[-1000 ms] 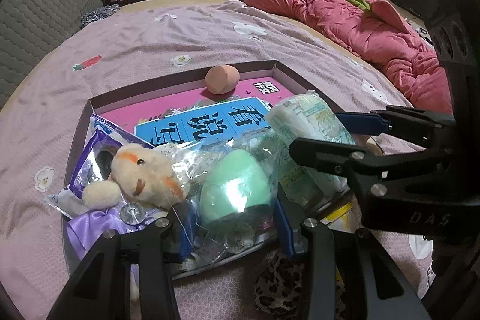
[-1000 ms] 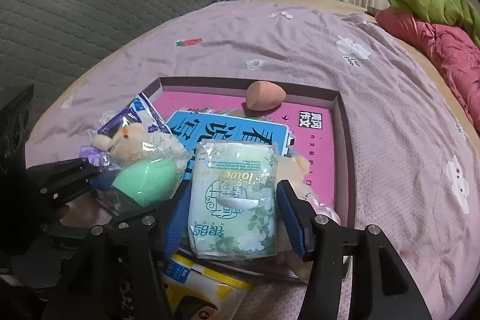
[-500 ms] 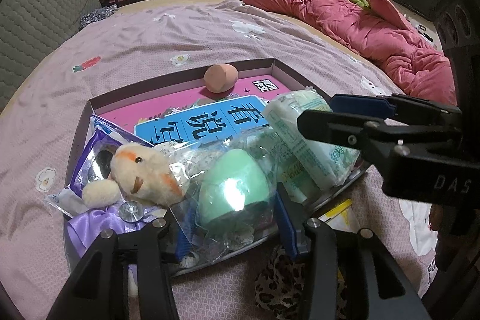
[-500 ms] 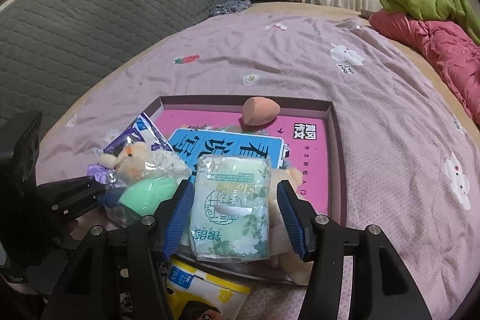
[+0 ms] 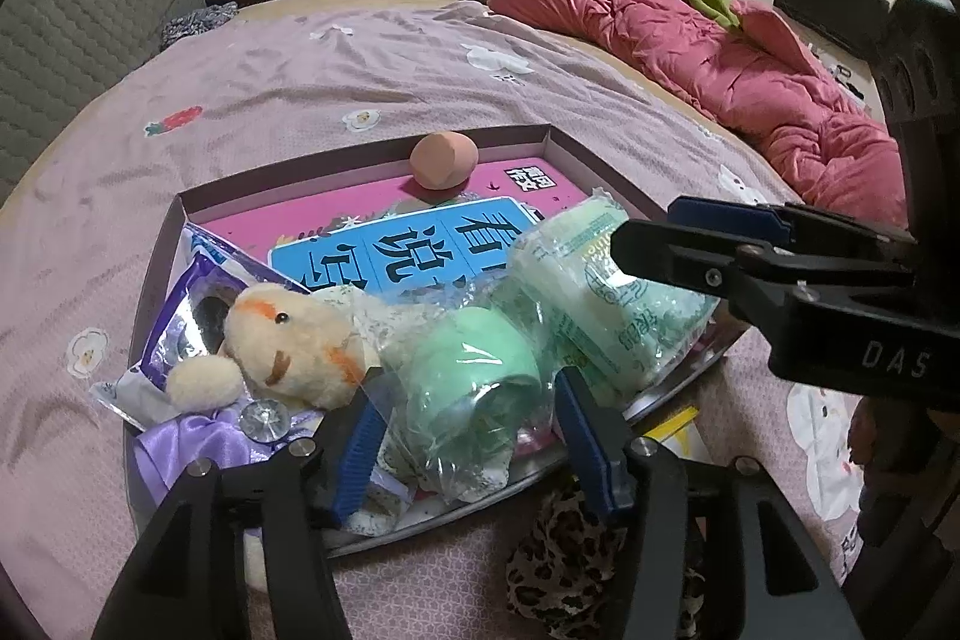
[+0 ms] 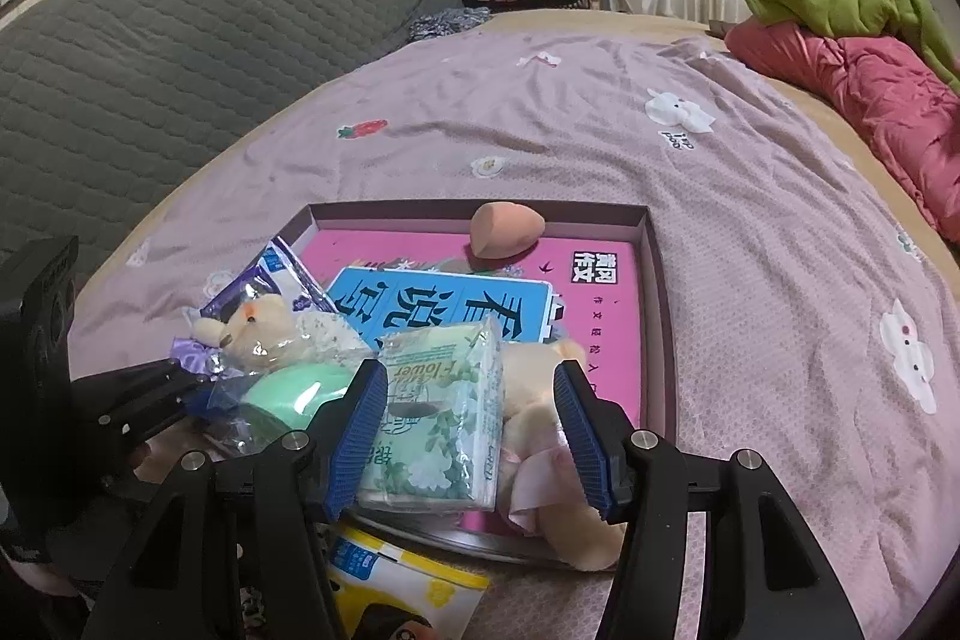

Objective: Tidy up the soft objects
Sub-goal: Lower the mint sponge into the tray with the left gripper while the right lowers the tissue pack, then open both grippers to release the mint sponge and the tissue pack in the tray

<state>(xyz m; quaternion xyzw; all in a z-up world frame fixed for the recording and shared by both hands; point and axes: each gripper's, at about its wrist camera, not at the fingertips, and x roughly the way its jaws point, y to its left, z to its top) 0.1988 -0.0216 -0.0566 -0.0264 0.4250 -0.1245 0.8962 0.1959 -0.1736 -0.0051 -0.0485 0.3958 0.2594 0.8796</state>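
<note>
A shallow box point(image 5: 180, 214) point(image 6: 657, 280) on the bed holds a pink and blue book, an orange sponge egg point(image 5: 444, 160) point(image 6: 506, 229), a purple packet point(image 5: 192, 304), a cream plush toy point(image 5: 282, 340) point(image 6: 258, 322) and a second plush point(image 6: 534, 400). My left gripper point(image 5: 465, 427) is open around a green sponge in a clear bag point(image 5: 474, 394) point(image 6: 288, 394). My right gripper point(image 6: 471, 436) is open, with the green tissue pack point(image 6: 438, 418) point(image 5: 594, 292) leaning loose against its left finger.
A yellow packet point(image 6: 396, 586) and a leopard-print cloth point(image 5: 558, 562) lie on the bed in front of the box. A pink duvet point(image 5: 750, 64) with a green cloth lies at the right. A grey headboard point(image 6: 150, 58) stands at the left, folded clothes beyond it.
My right gripper has opened and let go of the green tissue pack, which now leans to the left. Both grippers have drawn back a little from the box.
</note>
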